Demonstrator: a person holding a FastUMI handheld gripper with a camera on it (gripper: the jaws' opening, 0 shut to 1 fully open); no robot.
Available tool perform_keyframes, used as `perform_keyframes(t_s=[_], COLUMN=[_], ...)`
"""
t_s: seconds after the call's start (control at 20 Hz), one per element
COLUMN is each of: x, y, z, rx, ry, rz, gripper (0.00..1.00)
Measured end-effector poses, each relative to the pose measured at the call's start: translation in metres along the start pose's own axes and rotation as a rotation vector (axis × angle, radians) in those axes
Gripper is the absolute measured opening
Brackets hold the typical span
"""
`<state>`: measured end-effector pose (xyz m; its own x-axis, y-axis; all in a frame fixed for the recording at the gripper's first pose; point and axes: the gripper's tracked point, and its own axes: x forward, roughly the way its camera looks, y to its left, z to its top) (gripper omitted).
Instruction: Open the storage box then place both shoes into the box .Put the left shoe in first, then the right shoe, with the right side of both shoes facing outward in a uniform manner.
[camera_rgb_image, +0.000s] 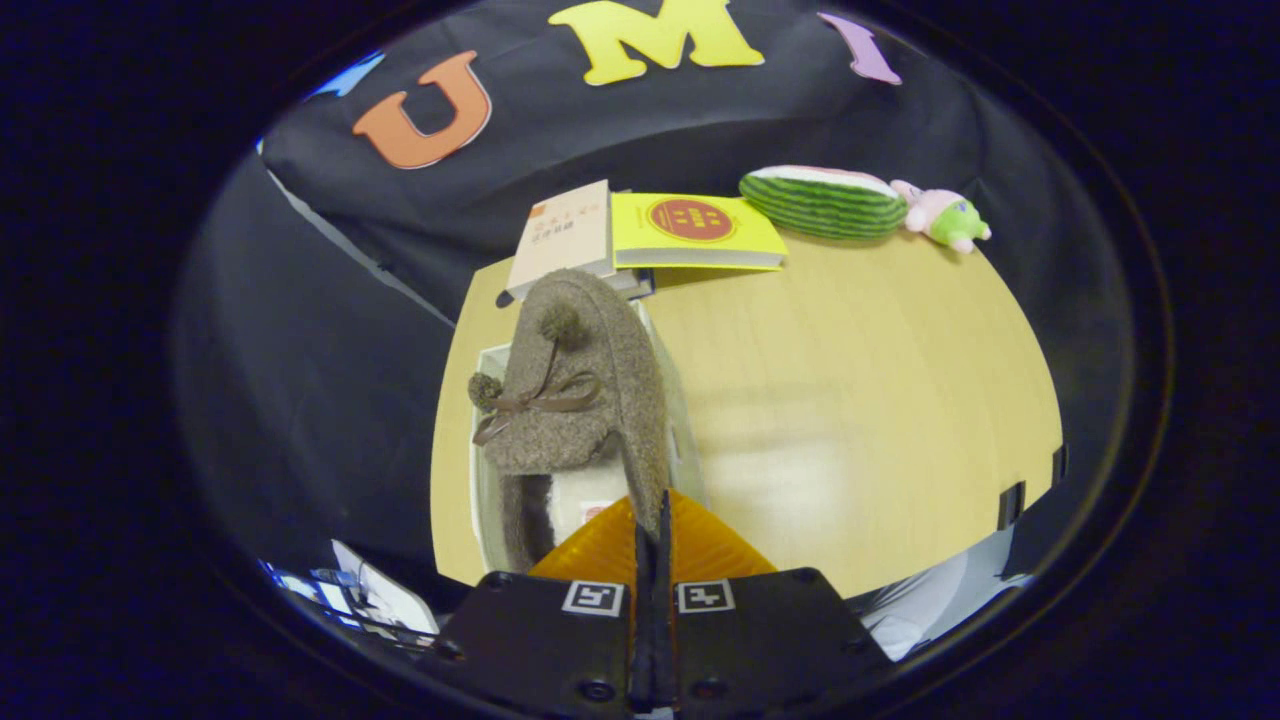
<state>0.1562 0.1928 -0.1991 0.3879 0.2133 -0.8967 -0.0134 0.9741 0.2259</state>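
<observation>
A brown fuzzy shoe (590, 395) with a bow and two pompoms hangs just ahead of my fingers, toe pointing away from me. My gripper (652, 535) is shut on the rim of the shoe's heel collar, its wall pinched between both fingers. Under the shoe I see the pale rim of the white storage box (480, 470) on the left part of the table; the shoe hides most of the box's inside. Whether another shoe lies in the box I cannot tell.
The box stands on a light wooden table (850, 400). Beyond the shoe lie a beige book (562, 235) and a yellow book (690, 230). A watermelon plush (822, 202) and a pink-green plush (945, 216) sit at the table's far edge.
</observation>
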Motion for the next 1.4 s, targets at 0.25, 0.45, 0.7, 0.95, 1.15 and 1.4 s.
perform_keyframes(t_s=[0.25, 0.45, 0.7, 0.95, 1.15, 1.4], x=[0.023, 0.035, 0.030, 0.009, -0.019, -0.067], y=[0.008, -0.002, 0.004, -0.009, -0.018, -0.042], z=[-0.012, -0.006, 0.008, 0.023, 0.029, 0.027], rx=[0.031, 0.026, 0.088, 0.045, -0.021, -0.077], ry=[-0.029, -0.045, -0.115, -0.212, -0.320, -0.498], rz=[-0.033, -0.052, 0.035, -0.014, -0.034, -0.066], gripper=[0.06, 0.06, 0.19, 0.86, 1.00, 1.00])
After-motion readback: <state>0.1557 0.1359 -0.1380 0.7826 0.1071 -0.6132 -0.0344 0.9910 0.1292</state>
